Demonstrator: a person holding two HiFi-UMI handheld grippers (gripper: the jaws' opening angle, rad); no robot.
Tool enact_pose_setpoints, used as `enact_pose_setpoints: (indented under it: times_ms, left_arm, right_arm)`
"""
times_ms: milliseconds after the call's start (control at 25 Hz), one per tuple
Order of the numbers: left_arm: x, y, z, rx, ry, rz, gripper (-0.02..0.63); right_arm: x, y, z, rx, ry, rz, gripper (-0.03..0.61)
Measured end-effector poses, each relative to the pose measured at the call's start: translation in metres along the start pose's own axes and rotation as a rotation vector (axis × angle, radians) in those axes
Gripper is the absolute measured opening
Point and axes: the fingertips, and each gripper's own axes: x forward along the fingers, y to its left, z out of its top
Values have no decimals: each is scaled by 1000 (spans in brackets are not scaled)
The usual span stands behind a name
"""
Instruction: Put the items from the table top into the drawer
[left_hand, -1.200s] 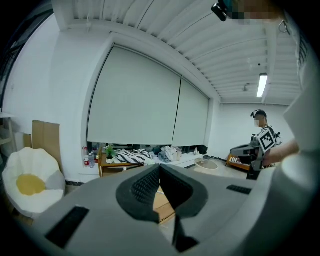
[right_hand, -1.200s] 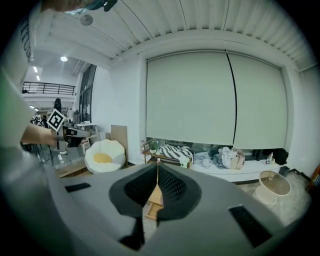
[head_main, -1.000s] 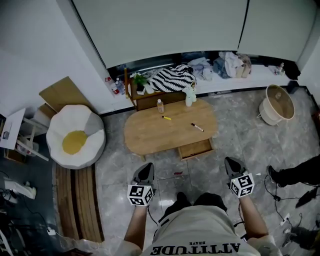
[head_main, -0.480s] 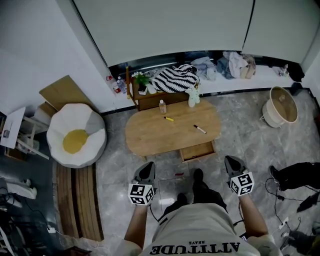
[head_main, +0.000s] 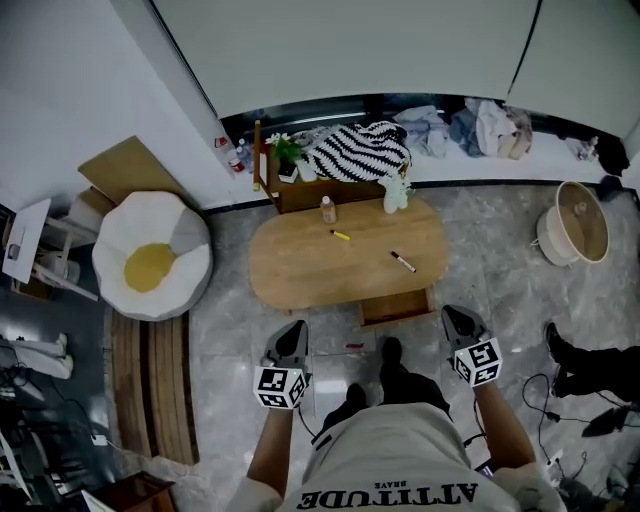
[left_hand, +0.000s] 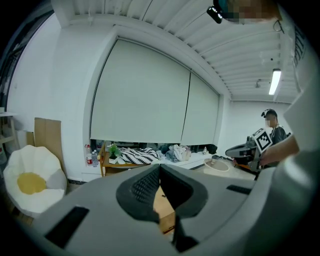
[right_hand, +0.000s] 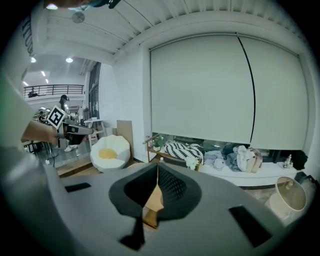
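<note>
The oval wooden table (head_main: 300, 270) carries a small bottle (head_main: 327, 209), a yellow marker (head_main: 341, 235), a dark marker with a red end (head_main: 403, 262) and a white figurine (head_main: 395, 192). An open drawer (head_main: 395, 305) juts from its near edge. My left gripper (head_main: 293, 330) hovers over the floor short of the table's near left side, jaws shut and empty. My right gripper (head_main: 452, 314) hangs just right of the drawer, also shut and empty. Past the left gripper (left_hand: 160, 167) and the right gripper (right_hand: 157, 167) in their own views, a slice of the table shows.
A white beanbag with a yellow centre (head_main: 150, 268) sits left of the table, a slatted wooden mat (head_main: 150, 390) below it. Behind the table stands a low shelf with a plant and striped cloth (head_main: 355, 150). A wicker basket (head_main: 578, 222) and another person's leg (head_main: 590, 362) are at the right.
Both grippers have moved forward toward the table, the right one closer to the drawer. The wearer's foot has stepped forward between them. Both pairs of jaws stay shut.
</note>
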Motion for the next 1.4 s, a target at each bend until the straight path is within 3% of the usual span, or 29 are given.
enact_pose_setpoints:
  times_ms: [560, 1080, 1400]
  left_arm:
    - [113, -5, -14, 7, 81, 63, 20]
    - [197, -21, -65, -16, 181, 78, 20]
    - [238, -21, -104, -39, 218, 66, 20]
  right_arm:
    - [97, -83, -23, -45, 126, 141, 20]
    - [169, -142, -84, -18, 241, 241, 20]
    - [214, -148, -136, -14, 299, 291, 20]
